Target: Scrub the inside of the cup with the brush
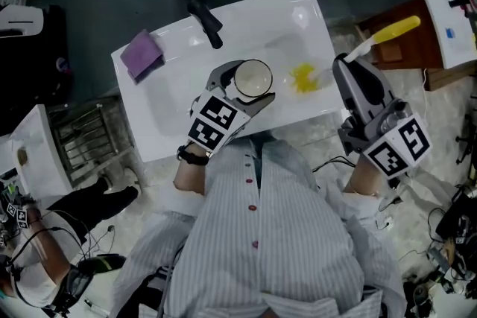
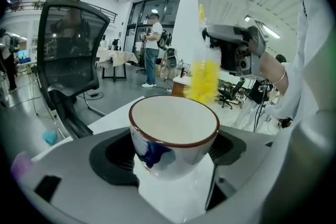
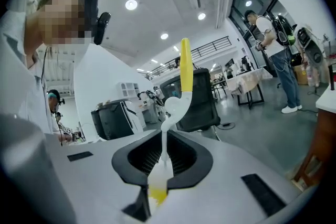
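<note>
The person's striped shirt point(image 1: 261, 234) fills the foreground, leaning over a white worktop point(image 1: 171, 108). The left gripper point(image 1: 242, 89) has its fingers clamped on a brown-rimmed cup point(image 1: 252, 78), mouth up. The right gripper point(image 1: 349, 65) pinches the yellow brush point(image 1: 395, 30) by its neck, bristles beside the cup, outside it

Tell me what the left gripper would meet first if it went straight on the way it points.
Probably the brush's yellow bristles, just beyond the cup held by the left gripper; depth is unclear.
</note>
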Demonstrator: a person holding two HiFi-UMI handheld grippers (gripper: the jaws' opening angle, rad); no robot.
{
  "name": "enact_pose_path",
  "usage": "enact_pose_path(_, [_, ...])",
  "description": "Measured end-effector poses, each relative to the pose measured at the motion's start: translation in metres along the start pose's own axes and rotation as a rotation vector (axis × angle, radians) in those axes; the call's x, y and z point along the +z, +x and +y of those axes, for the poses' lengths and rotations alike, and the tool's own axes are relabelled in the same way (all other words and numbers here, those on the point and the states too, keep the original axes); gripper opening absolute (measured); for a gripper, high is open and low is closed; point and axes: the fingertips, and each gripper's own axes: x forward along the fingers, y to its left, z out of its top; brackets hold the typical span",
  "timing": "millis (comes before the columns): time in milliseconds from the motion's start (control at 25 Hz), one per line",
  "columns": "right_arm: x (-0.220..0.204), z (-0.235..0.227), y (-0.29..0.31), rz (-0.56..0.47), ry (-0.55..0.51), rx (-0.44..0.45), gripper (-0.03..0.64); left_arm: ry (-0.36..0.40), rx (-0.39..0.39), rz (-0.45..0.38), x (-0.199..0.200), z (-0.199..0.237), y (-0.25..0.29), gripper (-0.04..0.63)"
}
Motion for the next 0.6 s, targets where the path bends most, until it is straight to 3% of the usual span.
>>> enact_pose_path(320, [-0.019, -0.001, -0.007, 0.028, 0.018, -0.01, 0.052, 0.003, 0.038, -0.124, 0.042, 0.001, -0.028, 0.407])
enact_pose_path(600, [-0.028, 0.007, -0.008, 0.032, 0.031, 0.007, 0.052, 0.007, 0.047, -0.156, 0.053, -0.007, -0.044, 0.407])
